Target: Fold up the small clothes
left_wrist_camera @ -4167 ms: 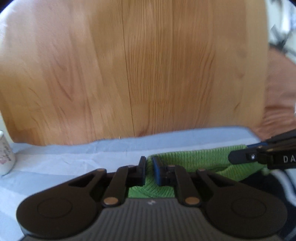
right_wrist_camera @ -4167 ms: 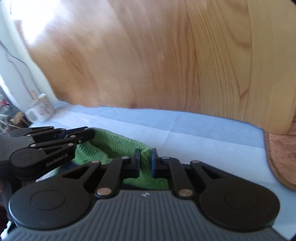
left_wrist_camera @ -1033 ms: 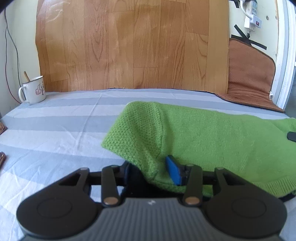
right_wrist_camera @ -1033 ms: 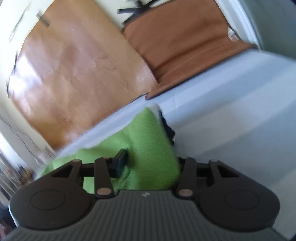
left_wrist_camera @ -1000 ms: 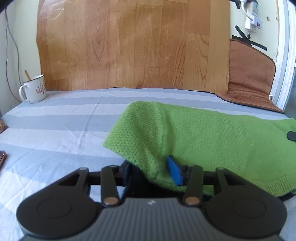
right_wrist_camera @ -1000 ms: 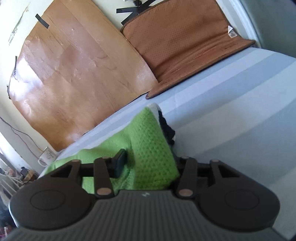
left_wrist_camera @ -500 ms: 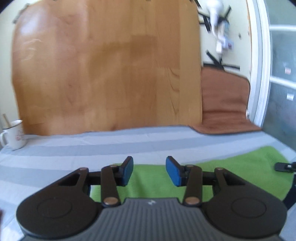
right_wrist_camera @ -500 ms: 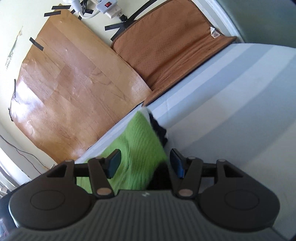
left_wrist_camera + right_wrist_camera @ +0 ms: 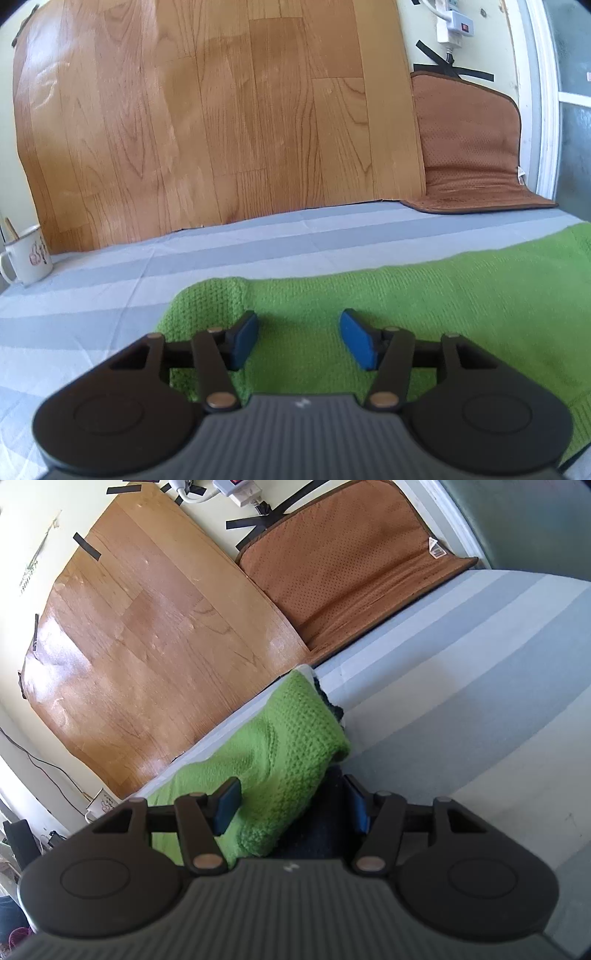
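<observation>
A green knitted garment (image 9: 424,306) lies folded on the blue-and-white striped sheet (image 9: 110,295). My left gripper (image 9: 299,341) is open and empty, just above the garment's left end. In the right wrist view the same green garment (image 9: 280,738) lies over a dark navy layer (image 9: 321,830). My right gripper (image 9: 291,806) is open over the garment's right end, with the fabric below the jaws and not pinched.
A white enamel mug (image 9: 27,258) with a stick in it stands at the far left of the sheet. A wood-pattern panel (image 9: 221,122) and a brown cushion (image 9: 469,147) lean on the wall behind. A power strip (image 9: 452,29) hangs above.
Both grippers have opened and let go of the green garment, which now lies flat. Both have risen and pulled back slightly from the fabric.
</observation>
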